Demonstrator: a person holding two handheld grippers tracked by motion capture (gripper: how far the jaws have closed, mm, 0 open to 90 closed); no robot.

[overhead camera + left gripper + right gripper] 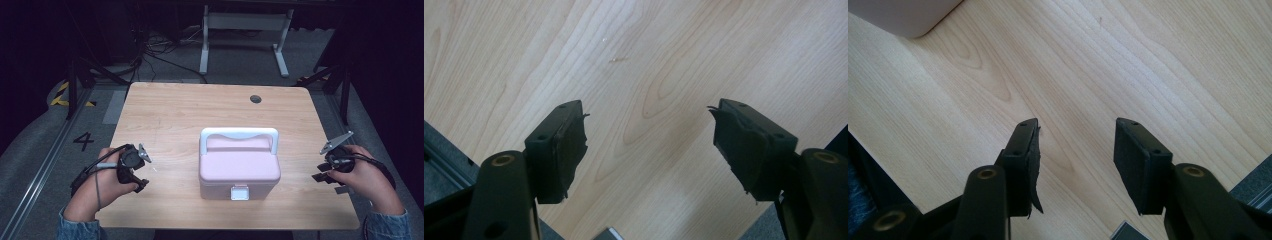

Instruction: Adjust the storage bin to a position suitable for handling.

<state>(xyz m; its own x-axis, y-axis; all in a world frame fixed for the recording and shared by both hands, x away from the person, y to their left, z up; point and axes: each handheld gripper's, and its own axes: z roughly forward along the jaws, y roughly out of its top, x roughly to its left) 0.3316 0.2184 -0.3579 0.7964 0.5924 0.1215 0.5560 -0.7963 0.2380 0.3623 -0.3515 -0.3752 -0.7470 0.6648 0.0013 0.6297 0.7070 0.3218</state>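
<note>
1. Stage: approach, judged from the layout. Pink box (239, 167) with white handle (239, 134) and white front latch (239, 192) sits closed on the table (170, 110), centred side to side and close to the near edge. Nothing touches it.

2. Left claw (142, 170): held over the table near the left edge, well apart from the box. In the left gripper view, left claw (649, 145) spread wide, pads (569, 145) bare, wood grain visible between them. Nothing gripped.

3. Right claw (325, 176): held near the right edge, apart from the box. In the right gripper view, right claw (1075, 160) parted to a moderate gap, empty; a pink corner of the box (903, 15) at the top left.

4. Next move, likely: bring one claw inward to the latch at the front wall, or to the handle lying flat on the lid. Calls for lining up the jaws on either side of the chosen part before closing.

5. Caution: brace the box with the other claw; otherwise it may slide toward the near edge.
</note>
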